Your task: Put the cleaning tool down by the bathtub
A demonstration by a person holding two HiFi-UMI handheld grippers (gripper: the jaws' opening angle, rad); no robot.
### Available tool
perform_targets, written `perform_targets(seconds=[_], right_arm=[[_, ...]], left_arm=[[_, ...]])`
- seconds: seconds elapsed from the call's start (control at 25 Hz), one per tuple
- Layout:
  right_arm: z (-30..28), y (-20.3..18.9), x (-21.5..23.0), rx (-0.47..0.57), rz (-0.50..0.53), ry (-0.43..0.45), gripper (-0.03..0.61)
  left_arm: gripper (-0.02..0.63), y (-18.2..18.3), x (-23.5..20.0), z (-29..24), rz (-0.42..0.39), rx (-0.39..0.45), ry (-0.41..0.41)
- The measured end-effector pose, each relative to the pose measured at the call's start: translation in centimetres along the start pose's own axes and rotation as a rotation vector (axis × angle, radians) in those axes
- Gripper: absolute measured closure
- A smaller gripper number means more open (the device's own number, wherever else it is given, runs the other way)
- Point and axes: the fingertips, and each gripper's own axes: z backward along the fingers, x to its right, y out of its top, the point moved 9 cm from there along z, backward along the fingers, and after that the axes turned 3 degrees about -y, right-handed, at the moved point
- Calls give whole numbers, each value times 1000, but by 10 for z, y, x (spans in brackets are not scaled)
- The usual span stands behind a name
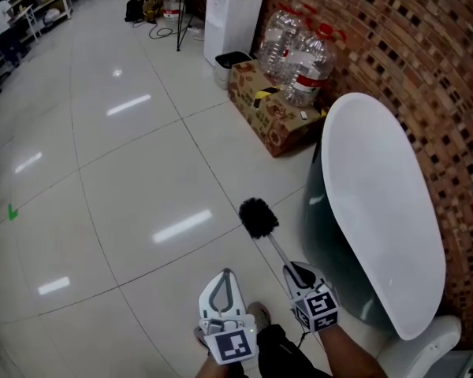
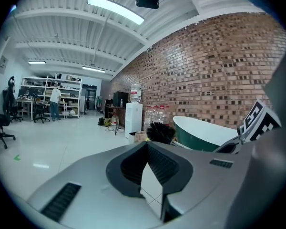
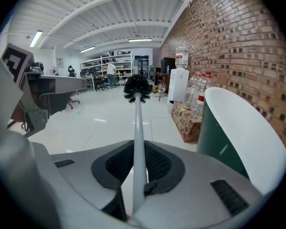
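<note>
The cleaning tool is a brush with a black bristle head [image 1: 258, 216] on a thin pale handle [image 1: 277, 249]. My right gripper [image 1: 298, 272] is shut on that handle, and the brush points forward above the tiled floor. In the right gripper view the handle [image 3: 138, 137] runs out between the pads to the bristle head [image 3: 137, 88]. The bathtub [image 1: 378, 211], white inside and dark green outside, stands just right of the brush, and its rim [image 3: 238, 128] is close on the right. My left gripper [image 1: 226, 276] hangs beside it, its tips [image 2: 147, 144] together on nothing.
A brick wall [image 1: 426, 46] runs behind the tub. Beyond the tub's far end are a cardboard box [image 1: 268, 109], large water bottles [image 1: 299, 57] and a white dispenser [image 1: 235, 14]. A white fixture [image 1: 426, 349] sits at the tub's near end. Glossy tile floor [image 1: 126, 179] spreads left.
</note>
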Motion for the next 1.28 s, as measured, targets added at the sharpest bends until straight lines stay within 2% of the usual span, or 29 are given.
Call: perform_targets(seconds=[0.12, 0.28, 0.44, 0.6, 0.76, 0.96, 1.08, 1.28], right_arm=[[-11, -24, 27, -25, -26, 5, 506], [-17, -55, 64, -98, -11, 19, 506], [-26, -86, 90, -140, -4, -6, 506], [-28, -126, 109, -173, -42, -56, 506], [-49, -173, 122, -183, -19, -70, 506], [-93, -271, 128, -257, -31, -72, 506], [-125, -311, 138, -298, -33, -65, 506], [-166, -377, 168, -373, -63, -100, 506]], left_arm=[[609, -19, 22, -16, 2, -32, 13], [609, -34, 55, -33, 1, -63, 10], [609, -51, 77, -44, 36, -90, -9], [609, -80, 100, -52, 15, -103, -49], [609, -140, 115, -62, -9, -120, -64], [609, -237, 133, -69, 2, -136, -41], [609, -273, 141, -78, 20, -185, -28], [609, -327, 167, -100, 8, -234, -69]])
